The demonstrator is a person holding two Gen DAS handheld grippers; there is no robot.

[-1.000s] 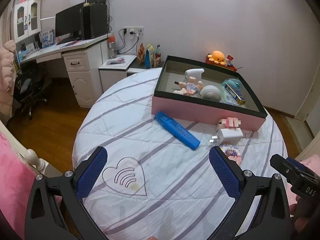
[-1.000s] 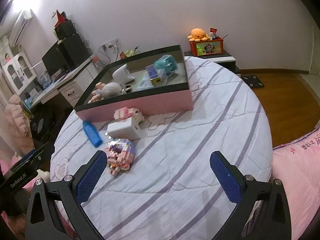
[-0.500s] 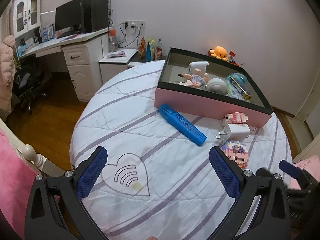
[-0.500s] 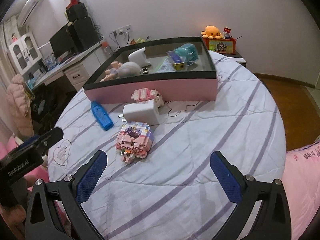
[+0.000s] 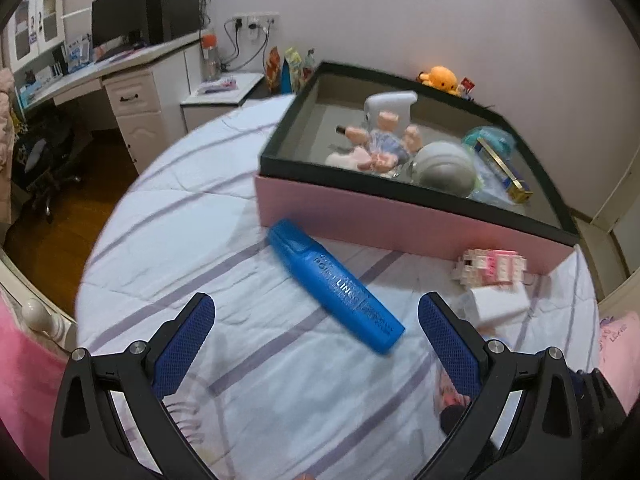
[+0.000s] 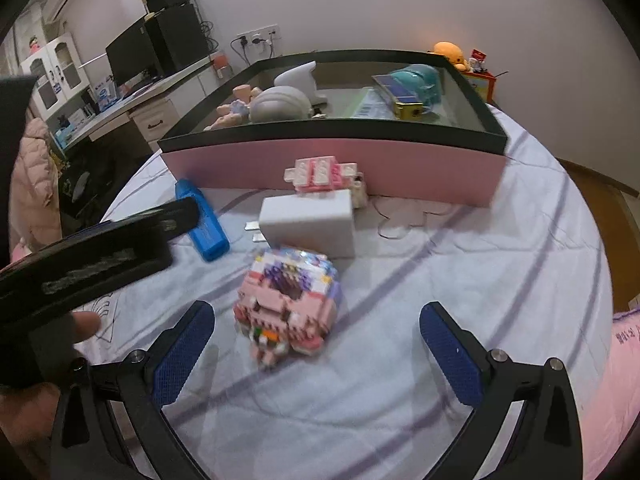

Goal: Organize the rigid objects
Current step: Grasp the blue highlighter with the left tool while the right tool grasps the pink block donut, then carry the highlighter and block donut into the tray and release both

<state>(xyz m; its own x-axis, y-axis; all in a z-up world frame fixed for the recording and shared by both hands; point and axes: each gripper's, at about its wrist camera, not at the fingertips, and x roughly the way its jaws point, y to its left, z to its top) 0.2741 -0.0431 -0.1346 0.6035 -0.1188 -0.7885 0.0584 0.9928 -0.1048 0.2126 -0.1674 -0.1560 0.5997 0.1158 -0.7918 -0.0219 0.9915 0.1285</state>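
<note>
Blue marker (image 5: 335,285) lies slantwise on the striped round table (image 5: 180,216) just before the pink box (image 5: 400,222), and the left tongs (image 5: 316,336) hang spread wide over it, holding nothing, probably lined up to lift it into the box with the other things. Right tongs (image 6: 316,340), also spread and empty, frame the pink brick model (image 6: 288,304), while the white charger (image 6: 308,222) and a smaller brick piece (image 6: 320,174) wait beside the box wall.

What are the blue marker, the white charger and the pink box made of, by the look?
Marker: likely moulded plastic, semi-gloss; a soft sheen runs along the body and white lettering is printed on it.
Charger: probably hard plastic, matte white; flat faces, crisp edges, metal prongs at its left.
Box: looks like cardboard, matte pink wall with a dark rim; thin straight walls, no shine.
</note>
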